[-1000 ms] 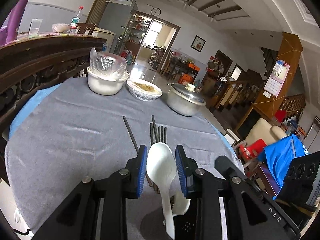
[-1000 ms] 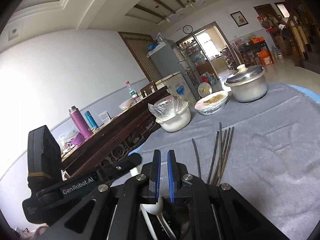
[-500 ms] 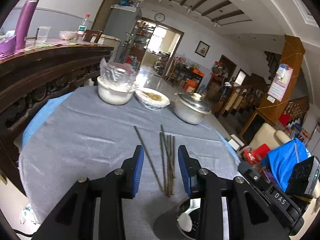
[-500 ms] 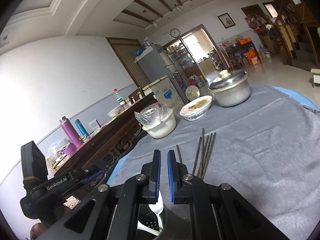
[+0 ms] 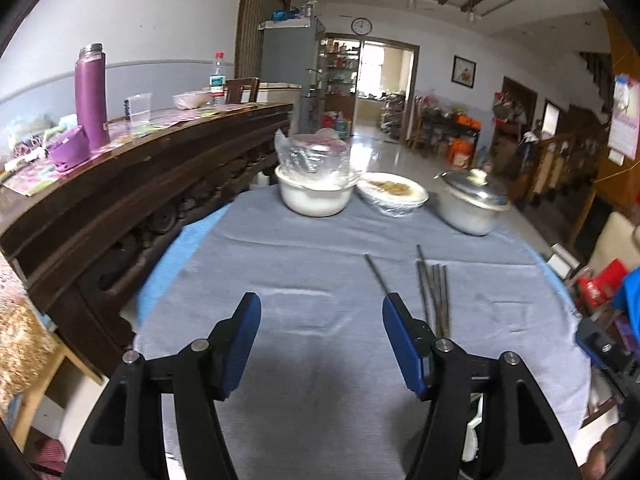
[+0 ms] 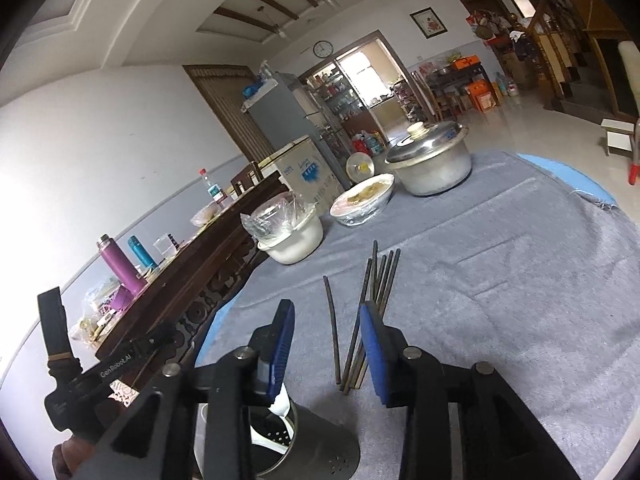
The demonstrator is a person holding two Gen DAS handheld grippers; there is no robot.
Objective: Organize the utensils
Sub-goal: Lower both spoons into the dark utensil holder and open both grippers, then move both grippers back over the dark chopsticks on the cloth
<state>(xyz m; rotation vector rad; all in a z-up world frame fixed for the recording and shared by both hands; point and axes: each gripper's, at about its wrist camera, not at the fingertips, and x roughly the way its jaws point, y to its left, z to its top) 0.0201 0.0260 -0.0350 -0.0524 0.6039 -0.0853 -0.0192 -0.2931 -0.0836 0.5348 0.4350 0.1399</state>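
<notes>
While the grey cloth (image 5: 304, 264) covers most of the round table, with a blue layer showing past its rim, the biggest piece beside it is the dark carved wooden sideboard (image 5: 132, 184), which carries a purple flask (image 5: 91, 96), a clear cup and a water bottle. At the far side of the cloth stand a lidded metal pot (image 6: 430, 164), a white bowl (image 5: 314, 196) with crumpled plastic film over it and a shallower dish of food (image 6: 362, 200) wrapped in film, the dish between the other two. Nearer, a bundle of dark chopsticks (image 6: 376, 300) lies flat on the cloth, its tips fanning slightly away from the camera, and one single chopstick (image 6: 332, 332) lies apart just to the left of the bundle. Closest of all, a perforated metal utensil holder (image 6: 280, 436) stands on the cloth under the right gripper (image 6: 326, 344), with the handle of a white spoon (image 6: 282, 402) sticking up out of it. The right gripper's jaws have just been opening and stand apart with nothing between them; the near ends of the chopsticks show beyond the gap. The left gripper (image 5: 322, 340) has likewise just been opening, its blue pads (image 5: 400, 344) spread wide and released over bare cloth, the chopstick bundle just past its right finger
</notes>
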